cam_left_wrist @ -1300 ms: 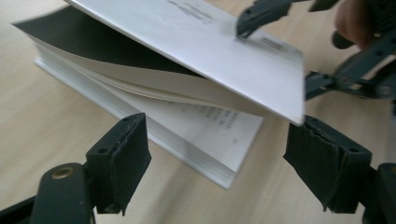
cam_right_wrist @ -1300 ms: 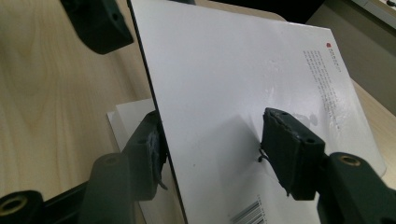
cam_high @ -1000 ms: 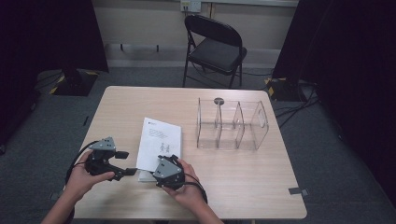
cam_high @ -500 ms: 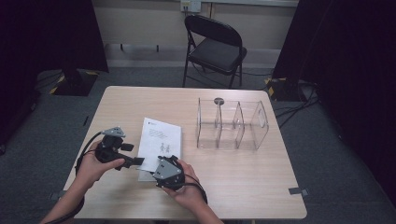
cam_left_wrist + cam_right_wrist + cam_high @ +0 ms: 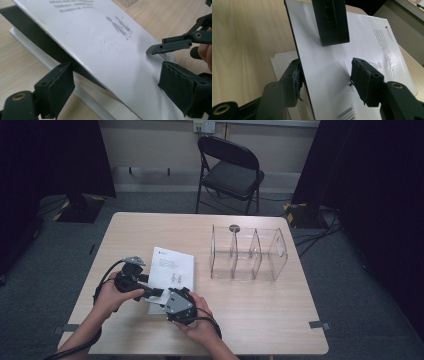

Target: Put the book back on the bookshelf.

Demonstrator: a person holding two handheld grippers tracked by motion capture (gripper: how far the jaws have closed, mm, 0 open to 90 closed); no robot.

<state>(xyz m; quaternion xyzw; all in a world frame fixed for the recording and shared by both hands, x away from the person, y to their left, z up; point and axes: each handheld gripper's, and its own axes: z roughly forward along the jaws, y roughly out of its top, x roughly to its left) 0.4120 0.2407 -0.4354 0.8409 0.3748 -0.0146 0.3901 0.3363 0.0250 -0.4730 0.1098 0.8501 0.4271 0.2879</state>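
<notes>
A white booklet (image 5: 172,269) lies on the wooden table (image 5: 125,235), with its near end between both grippers. Its cover (image 5: 107,42) is raised off the pages (image 5: 30,45) below. My left gripper (image 5: 156,292) comes in from the left and stands open (image 5: 117,75), one jaw under the raised cover and the other above it. My right gripper (image 5: 167,299) is at the booklet's near corner, also open (image 5: 328,72), and the cover (image 5: 362,42) passes edge-on between its jaws. The under jaw touches the cover's edge. One left gripper finger (image 5: 332,20) rests on the cover farther up.
A clear divided organizer (image 5: 247,252) stands at the right back of the table, a small dark round thing (image 5: 234,228) at its rear edge. A black folding chair (image 5: 227,167) sits beyond the table. Cables (image 5: 310,227) lie on the floor to the right.
My left gripper has moved right, from the table's left side to the booklet's near end, and now straddles the raised cover. The right gripper has stayed at the corner.
</notes>
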